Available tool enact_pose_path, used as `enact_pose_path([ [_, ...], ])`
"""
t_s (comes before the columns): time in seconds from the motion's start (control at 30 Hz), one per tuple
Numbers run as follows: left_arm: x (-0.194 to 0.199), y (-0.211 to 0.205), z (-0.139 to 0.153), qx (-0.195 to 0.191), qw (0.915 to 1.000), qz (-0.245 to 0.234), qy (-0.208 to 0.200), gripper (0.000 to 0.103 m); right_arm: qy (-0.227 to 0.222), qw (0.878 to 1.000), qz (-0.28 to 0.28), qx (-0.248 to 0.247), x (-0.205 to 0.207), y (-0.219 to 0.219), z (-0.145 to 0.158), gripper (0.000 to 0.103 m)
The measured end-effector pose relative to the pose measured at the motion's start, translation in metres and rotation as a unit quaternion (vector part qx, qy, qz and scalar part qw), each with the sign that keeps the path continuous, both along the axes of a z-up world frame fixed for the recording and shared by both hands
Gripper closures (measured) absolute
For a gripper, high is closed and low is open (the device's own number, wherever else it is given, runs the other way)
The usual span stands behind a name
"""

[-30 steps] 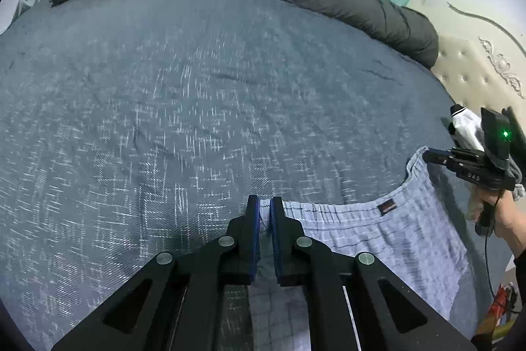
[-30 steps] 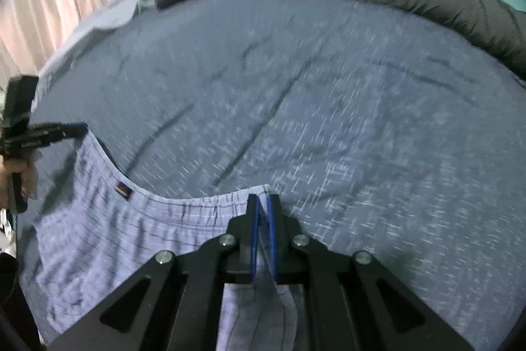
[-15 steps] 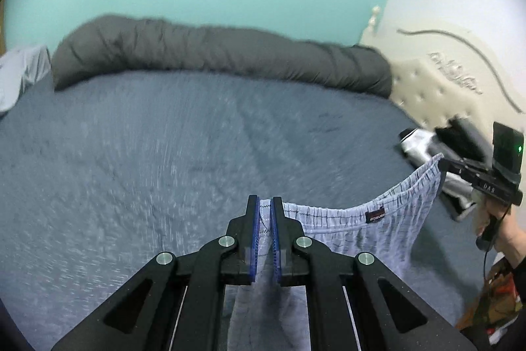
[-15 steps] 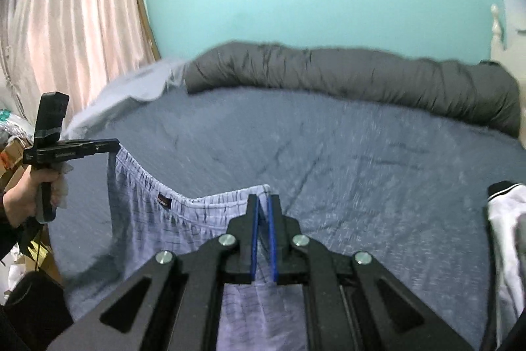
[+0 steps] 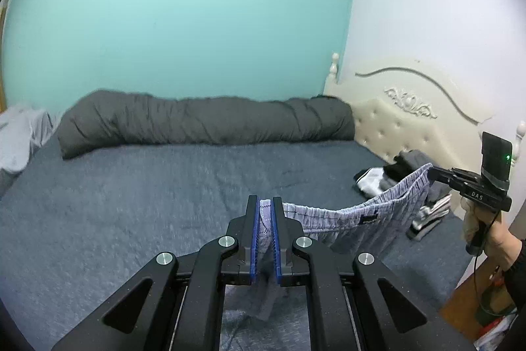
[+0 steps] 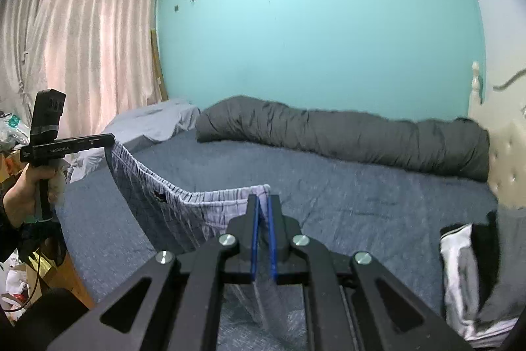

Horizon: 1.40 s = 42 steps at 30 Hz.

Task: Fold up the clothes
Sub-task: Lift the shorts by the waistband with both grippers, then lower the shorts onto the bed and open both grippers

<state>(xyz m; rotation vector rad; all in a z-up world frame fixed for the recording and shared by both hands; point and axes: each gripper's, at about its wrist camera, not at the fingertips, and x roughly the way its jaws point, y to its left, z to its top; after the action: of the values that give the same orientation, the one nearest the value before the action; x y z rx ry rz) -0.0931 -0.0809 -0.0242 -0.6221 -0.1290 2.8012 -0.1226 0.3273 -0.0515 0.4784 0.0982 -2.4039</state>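
A pair of light blue checked shorts (image 5: 388,203) with an elastic waistband hangs in the air above the bed, stretched by its waistband between both grippers. My left gripper (image 5: 265,201) is shut on one end of the waistband, with fabric bunched between its blue pads. My right gripper (image 6: 262,199) is shut on the other end. In the left wrist view the right gripper (image 5: 430,171) is at the far right, held by a hand. The right wrist view shows the left gripper (image 6: 111,140) at the far left, with the shorts (image 6: 184,206) sagging between them.
The bed has a blue-grey sheet (image 5: 131,203) and a rolled dark grey duvet (image 5: 203,120) along the far wall. A cream tufted headboard (image 5: 411,127) is to the right, with a pile of folded clothes (image 6: 466,268) beside it. Pink curtains (image 6: 82,55) and floor clutter are on the left.
Both grippers have risen and tilted up, lifting the shorts off the sheet. The waistband lay on the bed before and now hangs between them in the air.
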Motion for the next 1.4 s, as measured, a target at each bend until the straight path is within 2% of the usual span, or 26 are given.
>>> enact_pose_path([
  [0.13,0.019,0.004,0.024,-0.002,0.9999,0.0,0.01,0.096,0.015,1.0,0.008,-0.004,0.019,0.006,0.028,0.098],
  [0.23,0.022,0.006,0.029,0.0,1.0,-0.004,0.003,0.096,0.012,1.0,0.011,0.002,0.021,0.008,0.033,0.098],
  [0.4,-0.002,0.012,0.005,-0.01,0.9993,-0.005,-0.035,0.096,-0.017,1.0,0.009,0.018,0.005,0.01,0.016,0.098],
  [0.57,-0.056,0.013,-0.059,-0.014,0.9954,0.001,-0.094,0.096,-0.094,0.995,0.005,0.028,-0.047,0.004,-0.045,0.098],
  [0.67,-0.105,0.011,-0.116,-0.022,0.9903,0.014,-0.137,0.096,-0.143,0.989,-0.005,0.047,-0.088,-0.01,-0.097,0.098],
  [0.77,-0.155,0.006,-0.177,-0.012,0.9832,0.02,-0.181,0.096,-0.188,0.979,-0.02,0.071,-0.135,-0.024,-0.154,0.098],
  [0.93,-0.209,-0.006,-0.246,0.003,0.9733,0.032,-0.227,0.096,-0.227,0.969,-0.038,0.092,-0.197,-0.035,-0.217,0.098],
  [1.07,-0.239,-0.016,-0.279,0.006,0.9682,0.036,-0.247,0.096,-0.24,0.963,-0.047,0.111,-0.232,-0.04,-0.243,0.098],
  [1.4,-0.285,-0.02,-0.323,0.005,0.9574,0.035,-0.287,0.096,-0.268,0.952,-0.051,0.14,-0.282,-0.054,-0.297,0.098],
])
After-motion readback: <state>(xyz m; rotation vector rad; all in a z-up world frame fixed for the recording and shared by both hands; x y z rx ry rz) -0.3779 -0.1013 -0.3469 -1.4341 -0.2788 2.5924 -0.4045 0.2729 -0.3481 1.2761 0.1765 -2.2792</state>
